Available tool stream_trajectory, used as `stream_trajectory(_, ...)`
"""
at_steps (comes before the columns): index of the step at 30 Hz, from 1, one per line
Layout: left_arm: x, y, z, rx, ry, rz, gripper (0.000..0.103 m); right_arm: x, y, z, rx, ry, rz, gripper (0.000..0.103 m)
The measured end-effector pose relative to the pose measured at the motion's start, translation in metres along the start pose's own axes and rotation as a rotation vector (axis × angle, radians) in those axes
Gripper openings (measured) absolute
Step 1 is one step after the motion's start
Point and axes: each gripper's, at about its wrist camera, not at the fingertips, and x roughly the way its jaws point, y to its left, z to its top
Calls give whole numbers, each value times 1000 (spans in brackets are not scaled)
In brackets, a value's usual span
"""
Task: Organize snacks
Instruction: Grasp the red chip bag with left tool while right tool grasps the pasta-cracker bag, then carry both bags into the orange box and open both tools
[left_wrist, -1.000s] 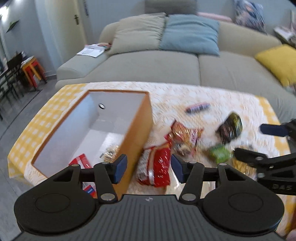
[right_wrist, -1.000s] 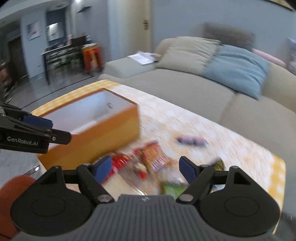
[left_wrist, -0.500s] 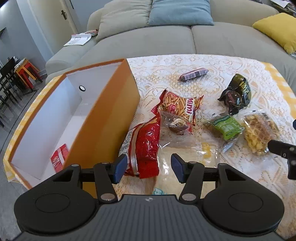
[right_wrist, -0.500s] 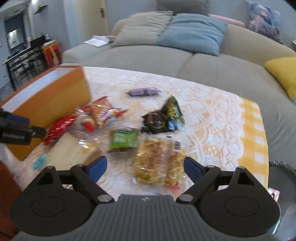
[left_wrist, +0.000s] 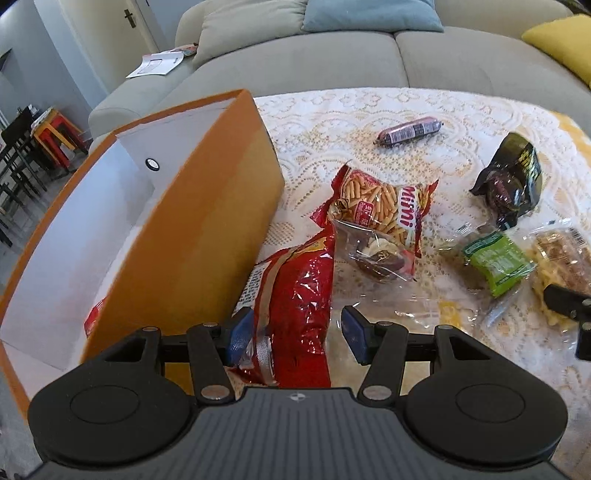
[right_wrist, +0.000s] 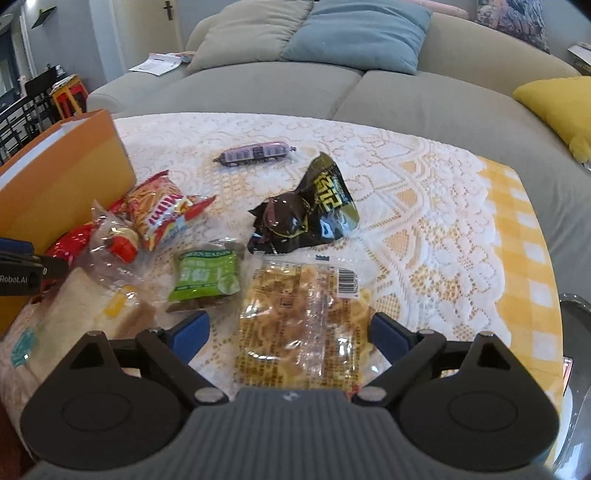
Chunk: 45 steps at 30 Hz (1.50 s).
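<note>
Snacks (left_wrist: 380, 210) lie right of the box (left_wrist: 207, 236) on the table (right_wrist: 424, 192).

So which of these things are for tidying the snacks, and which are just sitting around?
For the job: orange box; red snack bag; Mimi stick snack bag; green raisin packet; noodle snack packet; black snack bag; sausage stick.

Just lying about: sofa; blue cushion; yellow cushion; papers.

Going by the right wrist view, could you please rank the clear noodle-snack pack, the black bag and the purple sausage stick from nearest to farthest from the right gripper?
From the right gripper:
1. Clear noodle-snack pack, lying between its open fingers.
2. Black bag, just beyond the pack, centre of the table.
3. Purple sausage stick, farthest, toward the sofa and slightly left.
</note>
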Motion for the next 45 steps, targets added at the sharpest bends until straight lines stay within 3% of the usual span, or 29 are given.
stream_trajectory(7,11,-3,6,19,-15,34,72,16,-13,-2,66,50,12,91)
stream_trajectory(13,23,2,13,-15,13,39,72,17,-6,-5,9,31,5,86)
stream_trajectory(17,18,1,12,-8,16,31,53,16,-8,-4,15,27,11,85)
stream_trajectory(22,14,-2,13,10,5,58,45,16,-8,-4,10,26,16,80)
stream_trajectory(26,0,5,15,-17,-25,75,30,12,-11,-3,23,32,29,79)
stream_trajectory(32,-26,17,11,-80,-78,39,28,5,-11,-1,28,28,32,77)
stream_trajectory(39,-66,23,5,-139,-102,-99,27,-19,-8,0,11,-17,69,76)
stream_trajectory(45,-89,24,1,-174,-113,-155,27,-42,-1,0,-1,-42,128,76)
